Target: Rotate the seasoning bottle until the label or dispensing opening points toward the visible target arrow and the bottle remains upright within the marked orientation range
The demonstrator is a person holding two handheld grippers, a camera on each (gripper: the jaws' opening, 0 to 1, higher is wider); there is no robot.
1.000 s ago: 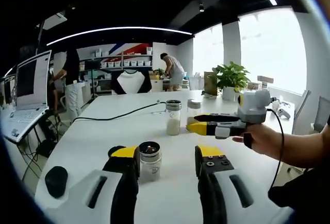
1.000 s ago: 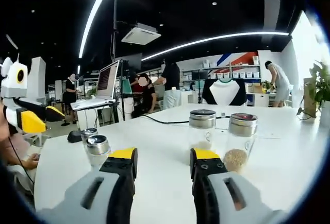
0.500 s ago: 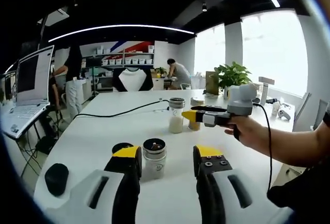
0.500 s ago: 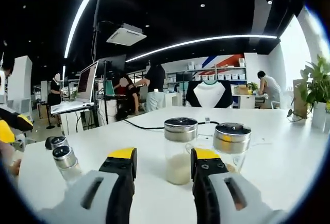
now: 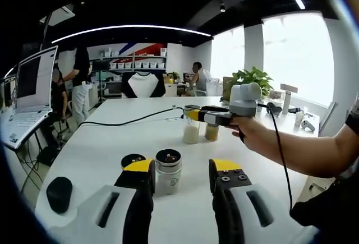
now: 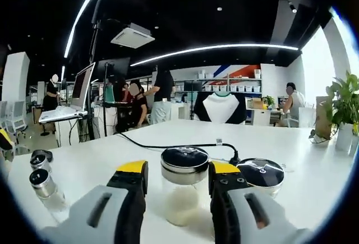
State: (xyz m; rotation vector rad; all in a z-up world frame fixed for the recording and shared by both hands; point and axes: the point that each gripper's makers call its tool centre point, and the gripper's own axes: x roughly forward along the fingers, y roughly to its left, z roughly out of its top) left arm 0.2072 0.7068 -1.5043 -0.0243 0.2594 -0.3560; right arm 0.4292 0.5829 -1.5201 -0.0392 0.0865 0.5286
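Observation:
A small seasoning bottle [image 5: 167,171] with a dark perforated top stands upright on the white table [image 5: 112,143], just beyond the tips of my open left gripper [image 5: 180,168]. A second small bottle [image 5: 132,160] stands behind the left finger. In the right gripper view both small bottles [image 6: 42,183] stand at the far left. My right gripper [image 6: 178,168] is open, with one jaw on either side of a glass jar of white powder [image 6: 183,190] with a black lid. A jar of brown grains [image 6: 262,174] stands just to its right. A hand holds the right gripper [image 5: 196,115] over those jars.
A black cable [image 5: 129,123] runs across the table to the jars. A black mouse [image 5: 58,187] lies at the left, and an open laptop [image 5: 31,87] stands beyond it. A potted plant [image 5: 252,81] stands at the far right. People stand in the background.
My right gripper has moved forward to the white-powder jar, which now stands between its jaws. The left gripper has stayed open at the small bottle.

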